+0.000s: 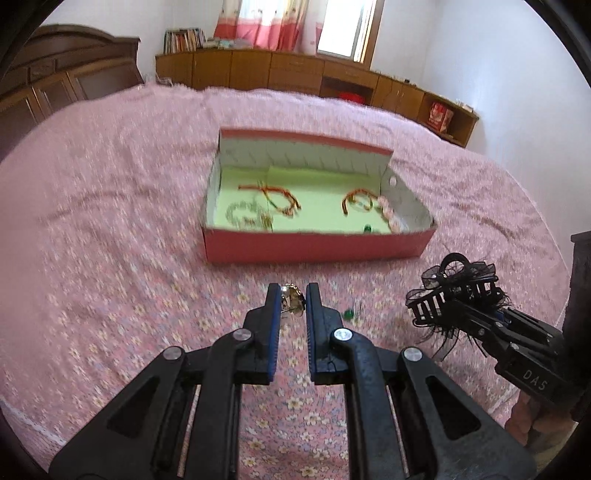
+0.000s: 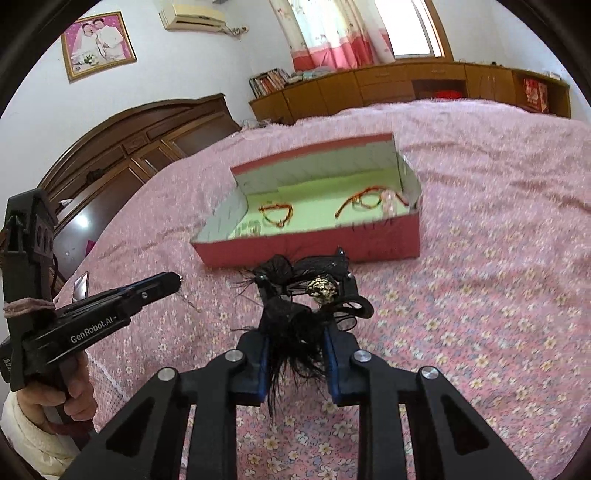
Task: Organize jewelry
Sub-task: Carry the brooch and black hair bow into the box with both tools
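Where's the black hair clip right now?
The black hair clip is clamped in the right gripper, held above the pink bedspread just short of the red box.

Two wrist cameras, both low over the bed and facing the open box

The left wrist view looks forward along the left gripper (image 1: 291,301) across the pink bedspread (image 1: 110,221), meeting the red box (image 1: 314,251) nearly square on and fairly near. The right wrist view looks along the right gripper (image 2: 295,347) from further right, angled left, so the box (image 2: 314,247) sits skewed. Both share the box, the bedspread, the wooden cabinets (image 1: 295,72) and the curtained window (image 1: 266,22); each also catches the other gripper at its edge.
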